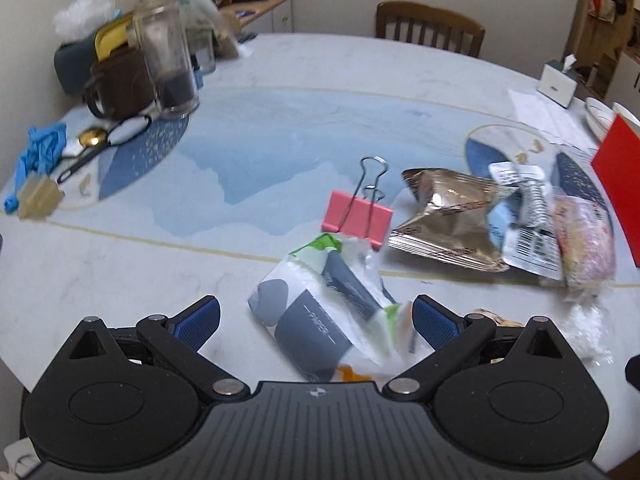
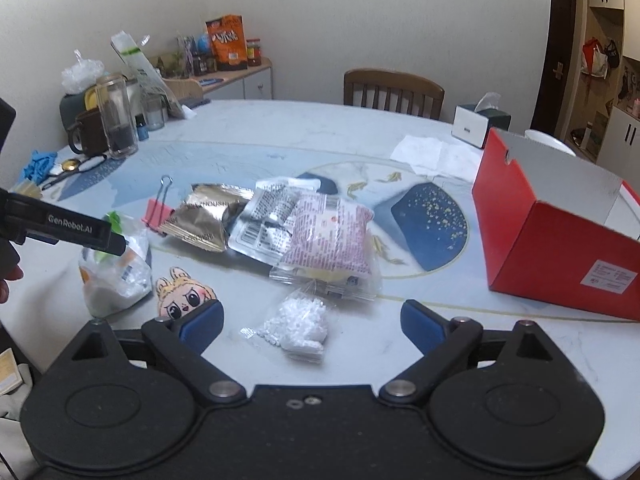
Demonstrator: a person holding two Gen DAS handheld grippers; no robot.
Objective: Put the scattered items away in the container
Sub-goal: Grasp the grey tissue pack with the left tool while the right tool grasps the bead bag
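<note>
Our left claw [image 1: 316, 320] gapes wide, empty, over the tissue pack [image 1: 316, 316] beside the pink clip [image 1: 357, 218] — soft, light, slippery; we'd pinch its middle.

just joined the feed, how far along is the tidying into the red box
Nothing looks done: no item can be seen inside the red box. In hand: the left gripper is open around the tissue pack, not yet gripping; the right gripper is open above the small bag of white beads. Left on the table: pink binder clip, gold packet, pink snack bag, cartoon sticker.
</note>
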